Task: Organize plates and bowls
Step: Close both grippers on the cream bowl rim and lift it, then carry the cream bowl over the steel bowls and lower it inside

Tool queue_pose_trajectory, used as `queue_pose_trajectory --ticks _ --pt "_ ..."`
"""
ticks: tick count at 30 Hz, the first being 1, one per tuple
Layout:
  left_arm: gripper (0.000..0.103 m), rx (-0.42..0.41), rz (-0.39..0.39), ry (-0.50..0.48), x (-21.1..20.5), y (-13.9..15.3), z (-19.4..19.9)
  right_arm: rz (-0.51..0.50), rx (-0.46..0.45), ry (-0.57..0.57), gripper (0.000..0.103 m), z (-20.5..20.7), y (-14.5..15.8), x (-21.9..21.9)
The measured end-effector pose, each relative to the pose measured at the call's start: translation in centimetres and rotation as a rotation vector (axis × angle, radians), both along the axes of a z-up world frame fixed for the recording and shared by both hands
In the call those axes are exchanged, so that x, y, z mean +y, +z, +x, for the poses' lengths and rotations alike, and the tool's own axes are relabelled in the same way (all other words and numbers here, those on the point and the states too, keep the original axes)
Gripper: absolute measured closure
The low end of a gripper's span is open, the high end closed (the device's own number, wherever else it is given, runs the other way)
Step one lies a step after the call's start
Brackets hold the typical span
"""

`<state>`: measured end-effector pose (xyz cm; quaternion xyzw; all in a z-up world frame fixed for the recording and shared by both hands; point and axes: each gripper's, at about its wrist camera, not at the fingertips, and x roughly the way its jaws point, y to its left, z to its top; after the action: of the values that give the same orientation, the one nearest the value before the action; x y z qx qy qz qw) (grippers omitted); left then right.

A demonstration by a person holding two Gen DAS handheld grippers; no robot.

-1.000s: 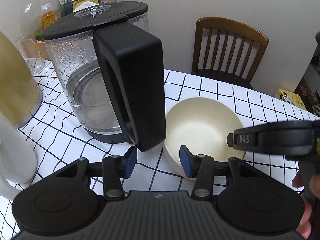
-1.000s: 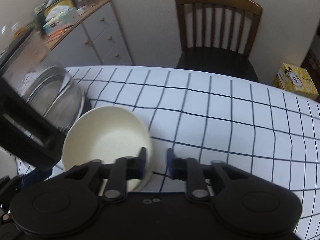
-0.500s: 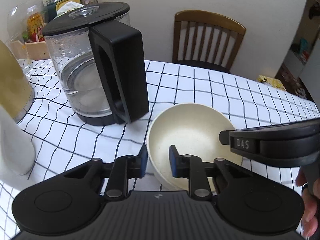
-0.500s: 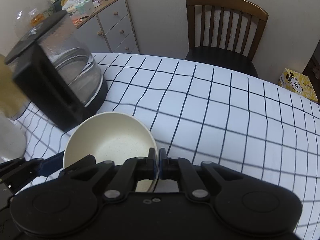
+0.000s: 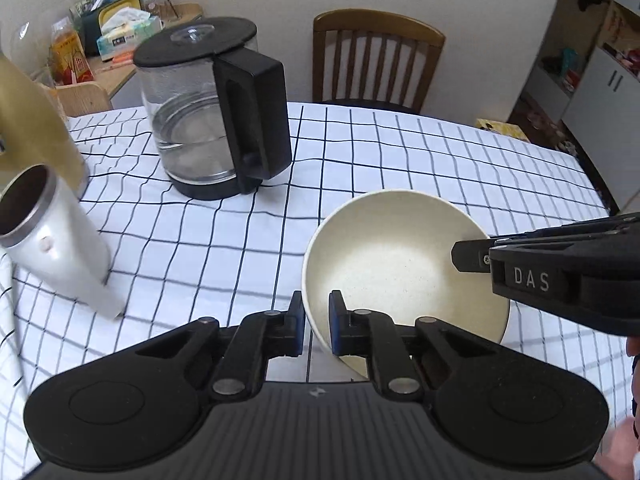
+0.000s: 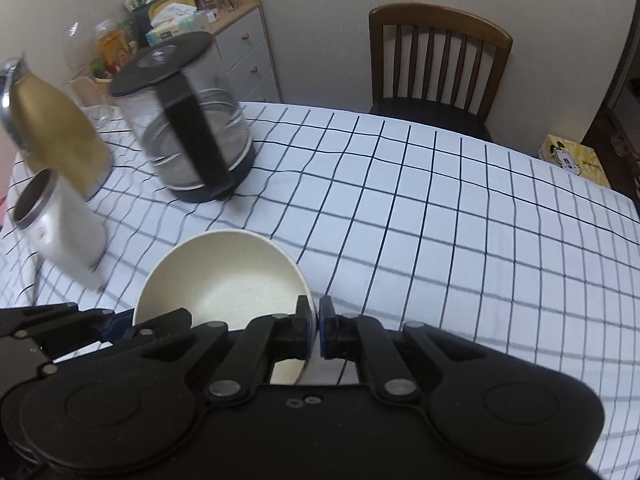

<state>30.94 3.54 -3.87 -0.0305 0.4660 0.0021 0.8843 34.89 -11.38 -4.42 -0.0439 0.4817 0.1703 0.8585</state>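
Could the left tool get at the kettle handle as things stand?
Probably not right now. The left tool is shut on the bowl rim, as is the right tool, so it is busy. The path to the kettle handle across the cloth looks clear otherwise.

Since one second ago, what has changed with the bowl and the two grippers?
Both grippers closed on the cream bowl: the left gripper and right gripper each clamp its rim on opposite sides, and it was carried away from the glass kettle. Kettle, tumbler, chair unchanged.
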Motion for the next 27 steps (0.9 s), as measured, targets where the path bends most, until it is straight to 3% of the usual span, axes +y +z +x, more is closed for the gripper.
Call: queue_pose_trajectory --ticks 13,27 --pt "0.092 0.002 0.009 -0.100 2.4 3.8 -9.6 0.029 -0.020 0.018 0.097 -10.5 4.2 1.3" --pt "0.092 0.046 0.028 -0.170 3.5 3.5 -18.2 0.044 0.034 0.015 0.096 -19.6 3.8 2.5"
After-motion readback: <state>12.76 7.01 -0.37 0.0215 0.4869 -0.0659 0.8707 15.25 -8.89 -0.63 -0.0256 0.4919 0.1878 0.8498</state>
